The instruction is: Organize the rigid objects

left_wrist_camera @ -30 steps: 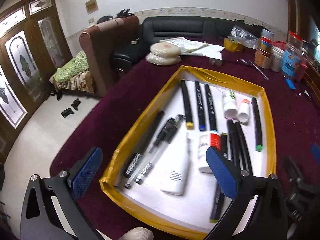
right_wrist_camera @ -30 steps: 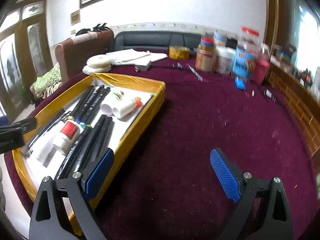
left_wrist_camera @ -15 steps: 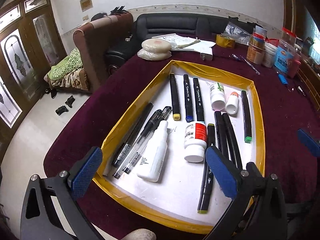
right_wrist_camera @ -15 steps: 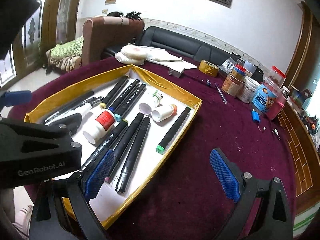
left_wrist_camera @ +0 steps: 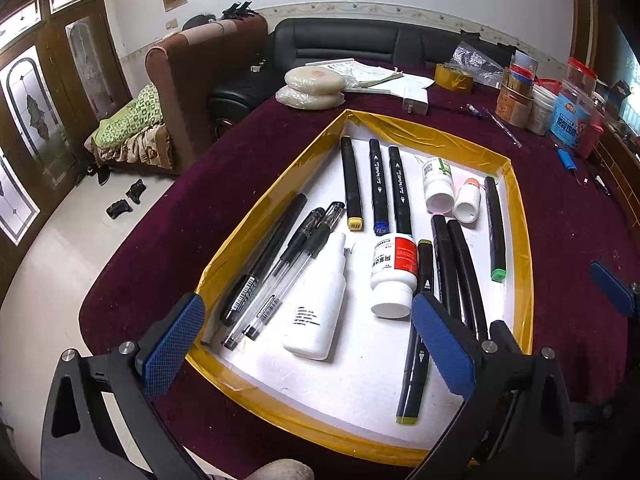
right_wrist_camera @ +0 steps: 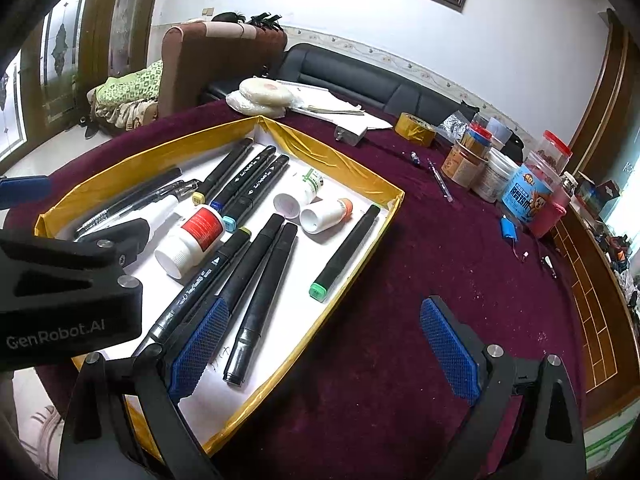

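A yellow-rimmed white tray (left_wrist_camera: pixel 516 200) (right_wrist_camera: pixel 352 252) holds several black markers, pens, a red-label bottle (left_wrist_camera: pixel 394 270) (right_wrist_camera: pixel 194 236), a white squeeze bottle (left_wrist_camera: pixel 320 304), a green-label bottle (left_wrist_camera: pixel 438 184) (right_wrist_camera: pixel 302 194) and an orange-cap bottle (left_wrist_camera: pixel 468 200) (right_wrist_camera: pixel 326 214). A green-tipped marker (left_wrist_camera: pixel 495 228) (right_wrist_camera: pixel 346 248) lies along the tray's right side. My left gripper (left_wrist_camera: pixel 304 342) is open and empty above the tray's near end. My right gripper (right_wrist_camera: pixel 324 344) is open and empty over the tray's right rim.
The table (right_wrist_camera: pixel 440 280) has a maroon cloth. Jars and tubs (right_wrist_camera: pixel 492 172) stand at the back right, with a tape roll (right_wrist_camera: pixel 414 130), papers and round white packs (right_wrist_camera: pixel 264 94) at the back. A small blue item (right_wrist_camera: pixel 508 228) lies right of the tray.
Both grippers have swung toward the tray and drawn back a little. The right view turned left from the bare cloth. Both stay open and empty.
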`<state>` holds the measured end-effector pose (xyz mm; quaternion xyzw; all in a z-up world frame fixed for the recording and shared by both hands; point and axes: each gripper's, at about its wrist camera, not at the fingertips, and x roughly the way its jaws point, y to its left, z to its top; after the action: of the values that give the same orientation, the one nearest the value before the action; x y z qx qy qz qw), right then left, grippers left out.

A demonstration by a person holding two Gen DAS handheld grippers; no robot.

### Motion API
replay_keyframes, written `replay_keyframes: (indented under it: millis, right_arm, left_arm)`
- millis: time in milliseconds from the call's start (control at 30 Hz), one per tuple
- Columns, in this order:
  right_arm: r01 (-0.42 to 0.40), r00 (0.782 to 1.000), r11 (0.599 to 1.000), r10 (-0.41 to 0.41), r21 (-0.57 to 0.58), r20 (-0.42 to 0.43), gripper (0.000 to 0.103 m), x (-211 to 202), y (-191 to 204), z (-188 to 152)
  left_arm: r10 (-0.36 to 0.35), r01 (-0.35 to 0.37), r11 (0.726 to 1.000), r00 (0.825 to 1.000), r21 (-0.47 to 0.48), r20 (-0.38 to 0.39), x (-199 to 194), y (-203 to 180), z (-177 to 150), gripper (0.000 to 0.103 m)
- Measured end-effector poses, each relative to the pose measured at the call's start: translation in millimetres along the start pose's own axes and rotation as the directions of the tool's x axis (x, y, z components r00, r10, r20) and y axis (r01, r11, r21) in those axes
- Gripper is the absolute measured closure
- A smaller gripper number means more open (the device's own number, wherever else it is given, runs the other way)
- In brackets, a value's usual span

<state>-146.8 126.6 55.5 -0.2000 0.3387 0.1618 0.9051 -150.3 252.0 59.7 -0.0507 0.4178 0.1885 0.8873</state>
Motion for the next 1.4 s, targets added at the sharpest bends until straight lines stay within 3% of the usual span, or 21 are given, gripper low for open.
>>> replay_keyframes:
  millis: [1400]
  right_arm:
    - [0.006,0.999,0.999,-0.008,-0.043,-0.043,0.008,12,4,2]
  left_arm:
    - [-0.042,0.041,0.999,0.998,-0.032,-0.038,6,3,0,0.0]
